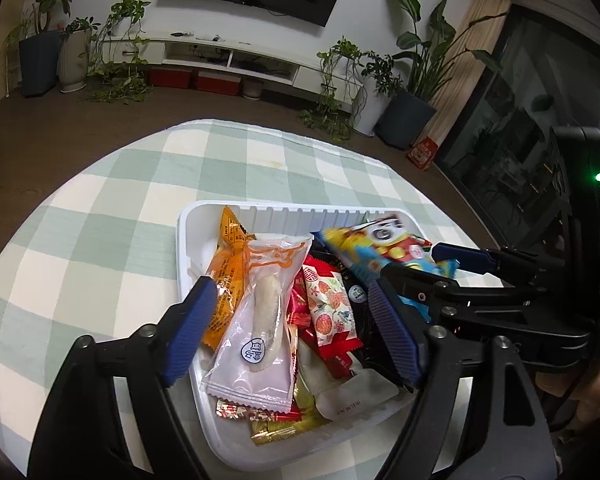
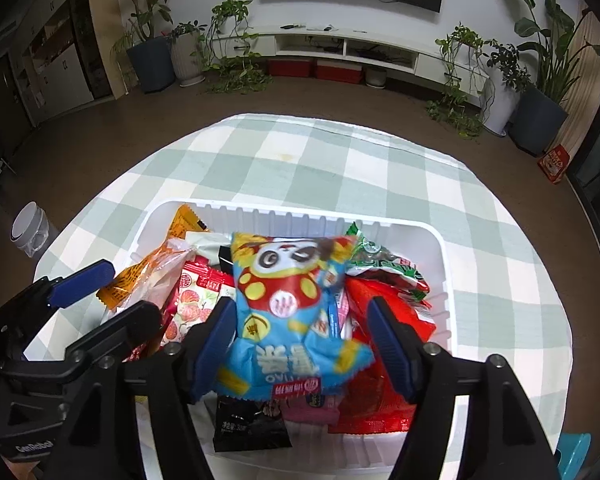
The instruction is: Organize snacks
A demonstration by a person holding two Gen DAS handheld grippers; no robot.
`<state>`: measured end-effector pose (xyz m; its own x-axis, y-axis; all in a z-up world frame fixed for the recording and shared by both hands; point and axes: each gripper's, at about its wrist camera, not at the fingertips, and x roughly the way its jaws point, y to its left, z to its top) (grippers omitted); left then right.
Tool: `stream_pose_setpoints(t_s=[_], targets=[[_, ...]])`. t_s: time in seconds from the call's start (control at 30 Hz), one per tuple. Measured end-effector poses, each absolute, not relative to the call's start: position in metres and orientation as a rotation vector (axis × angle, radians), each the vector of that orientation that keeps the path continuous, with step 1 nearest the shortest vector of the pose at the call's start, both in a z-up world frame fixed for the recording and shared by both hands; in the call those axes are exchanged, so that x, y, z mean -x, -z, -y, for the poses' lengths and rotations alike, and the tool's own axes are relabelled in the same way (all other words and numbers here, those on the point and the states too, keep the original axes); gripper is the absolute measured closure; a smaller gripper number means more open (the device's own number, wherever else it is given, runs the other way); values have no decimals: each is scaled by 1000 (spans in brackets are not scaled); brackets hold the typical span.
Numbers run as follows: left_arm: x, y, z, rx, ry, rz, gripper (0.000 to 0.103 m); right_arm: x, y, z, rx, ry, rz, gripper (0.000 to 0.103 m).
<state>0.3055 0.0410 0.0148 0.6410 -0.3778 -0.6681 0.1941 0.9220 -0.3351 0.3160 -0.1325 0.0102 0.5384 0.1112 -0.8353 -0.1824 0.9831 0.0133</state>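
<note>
**Left wrist view: both grippers spread wide over the snack tray**

Left wrist view puts your left gripper [image 1: 292, 320] over the near half of the white plastic tray [image 1: 300, 213], which sits on a green-and-white checked tablecloth [image 1: 100, 220]. Its jaws stand wide apart and press on nothing. Between them lies a clear packet with a pale stick-shaped snack [image 1: 260, 320], resting on the pile; the blue finger [image 1: 190, 328] at 9 o'clock sits just beside an orange packet [image 1: 226, 268]. A red packet with a fruit print [image 1: 328, 304] lies toward the 3 o'clock finger, and gold-wrapped sweets [image 1: 276, 428] show at 6 o'clock.

In the right wrist view, your right gripper [image 2: 304, 344] hangs over the same tray, its jaws also well apart. A blue panda-print packet [image 2: 296, 312] lies between them, blurred. The finger at 9 o'clock looks to be against its edge, while the 3 o'clock finger stands clear, so no grip is closed on it. A red packet [image 2: 384, 400] lies under the 3 o'clock finger, a green packet [image 2: 384, 264] at 1 o'clock, and a black packet [image 2: 248, 428] at 6 o'clock.
</note>
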Motion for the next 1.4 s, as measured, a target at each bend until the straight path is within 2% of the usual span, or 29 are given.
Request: stream_pose_setpoints(t_s=[0.1,0.17,0.47,0.77,0.97,1.17,1.4], targets=[[-298,-22,-45,252,310,-799,1,-311,-14,133,80,-173,-977,28],[-292,-26,-49,263,302,-788,0,-305,-20,136,73,-180,-959,20],[-237,-58,-46,134,234,-682,0,-256,-46,166,-17,-178,-873,0],[-121,-78,1,9,195,-569,0,-154,-31,214,-168,-151,-767,0],[-49,-57,18,35,55,-613,0,-99,-25,228,-187,-74,-665,0],[-20,-41,26,21,66,-646,0,-53,-29,221,-160,-57,-566,0],[-22,-31,21,34,23,-667,0,-33,-17,207,-89,-37,-584,0]])
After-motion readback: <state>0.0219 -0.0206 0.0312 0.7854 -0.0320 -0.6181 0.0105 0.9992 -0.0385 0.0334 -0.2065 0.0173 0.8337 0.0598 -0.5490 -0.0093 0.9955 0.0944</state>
